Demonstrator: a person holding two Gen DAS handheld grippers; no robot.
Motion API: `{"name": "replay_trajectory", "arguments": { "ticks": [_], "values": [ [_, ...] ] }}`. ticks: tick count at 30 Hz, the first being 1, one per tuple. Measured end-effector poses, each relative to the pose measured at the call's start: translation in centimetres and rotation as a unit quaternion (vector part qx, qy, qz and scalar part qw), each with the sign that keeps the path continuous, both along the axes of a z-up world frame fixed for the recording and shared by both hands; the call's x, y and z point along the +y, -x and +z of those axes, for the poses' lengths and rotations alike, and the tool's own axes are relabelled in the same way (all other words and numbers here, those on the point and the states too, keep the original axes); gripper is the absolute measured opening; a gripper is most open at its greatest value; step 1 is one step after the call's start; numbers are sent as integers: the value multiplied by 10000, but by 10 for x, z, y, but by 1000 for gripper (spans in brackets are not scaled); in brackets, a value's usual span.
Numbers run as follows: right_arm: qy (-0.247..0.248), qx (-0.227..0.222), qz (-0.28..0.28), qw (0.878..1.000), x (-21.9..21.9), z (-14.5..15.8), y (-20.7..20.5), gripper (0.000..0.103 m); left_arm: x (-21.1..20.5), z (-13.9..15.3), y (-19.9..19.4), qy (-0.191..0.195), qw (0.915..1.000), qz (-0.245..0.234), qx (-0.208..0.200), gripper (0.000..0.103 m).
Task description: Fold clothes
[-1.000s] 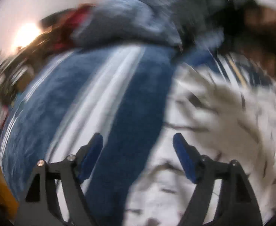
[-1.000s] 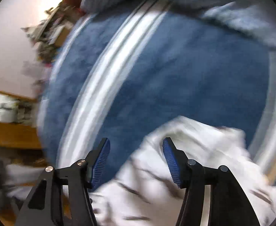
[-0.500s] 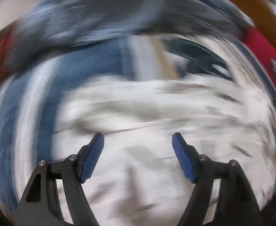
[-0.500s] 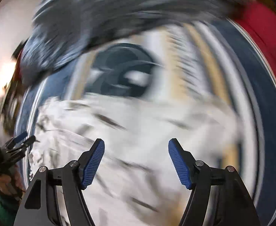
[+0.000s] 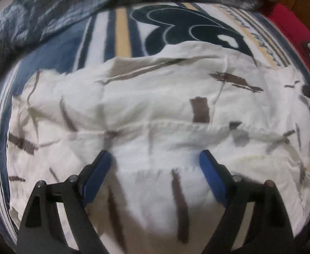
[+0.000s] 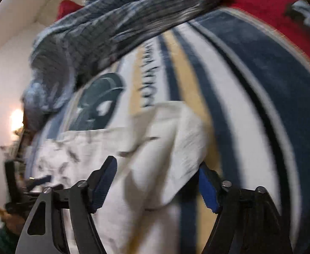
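Both grippers have swung over from the blue blanket (image 5: 55, 50) to the white shirt (image 5: 146, 105) lying there. Left gripper (image 5: 155, 165) is opening, holding nothing. Right gripper (image 6: 158, 182) is closing around a shirt edge; pinch it snugly first.

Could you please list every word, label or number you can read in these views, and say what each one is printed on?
None can be read.
Dark lettering runs along a tan stripe of the blue striped blanket, seen from both wrists, but it is too blurred to make out.
The white garment carries only brown dashes.
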State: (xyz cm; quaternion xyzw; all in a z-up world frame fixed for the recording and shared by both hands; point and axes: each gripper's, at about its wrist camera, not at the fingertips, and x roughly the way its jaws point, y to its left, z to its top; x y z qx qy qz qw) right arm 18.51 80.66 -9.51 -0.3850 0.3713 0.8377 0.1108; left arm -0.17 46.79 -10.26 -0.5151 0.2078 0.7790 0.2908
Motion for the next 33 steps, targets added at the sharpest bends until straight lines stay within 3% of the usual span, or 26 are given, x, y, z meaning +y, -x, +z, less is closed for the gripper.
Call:
{"name": "replay_trajectory", "arguments": {
  "ticks": [1,3,8,13,16,18,19,20,22,23,28,33],
  "values": [
    [165,29,46,9998,0,2,2,14,-7,4,0,-81,9999,66,-14,84],
    [434,86,112,9990,1,11,6,13,-23,10,0,-280,9995,116,-97,84],
    [308,-340,565,9973,-20,81,39,13,-28,10,-8,-11,9985,-140,531,83],
    [-98,-903,1610,9828,-113,140,130,13,-44,-2,2,-370,9992,111,41,83],
    [34,-1311,2300,9643,-180,133,173,13,-57,-6,4,-393,9989,273,-24,83],
    [-240,-1423,2716,9515,-211,134,182,13,-65,-7,4,-407,9990,207,-41,83],
    [-436,-1285,2745,9520,-211,136,176,16,-68,-8,3,-383,9991,156,-18,83],
    [-581,-1253,2669,9538,-201,133,162,22,-70,-8,2,-346,9993,126,22,83],
    [-880,-1452,2396,9559,-171,116,129,62,-72,-8,-1,-286,9996,46,73,83],
    [-1064,-1595,2288,9544,-154,104,108,66,-71,-10,-2,-251,9996,0,90,83],
    [-1569,-2032,2155,9421,-81,41,35,66,-65,-18,-7,-55,9997,-66,224,90],
    [-1927,-1900,2446,9311,-73,5,36,66,-63,-20,-4,23,9998,33,199,94]
  ]
}}
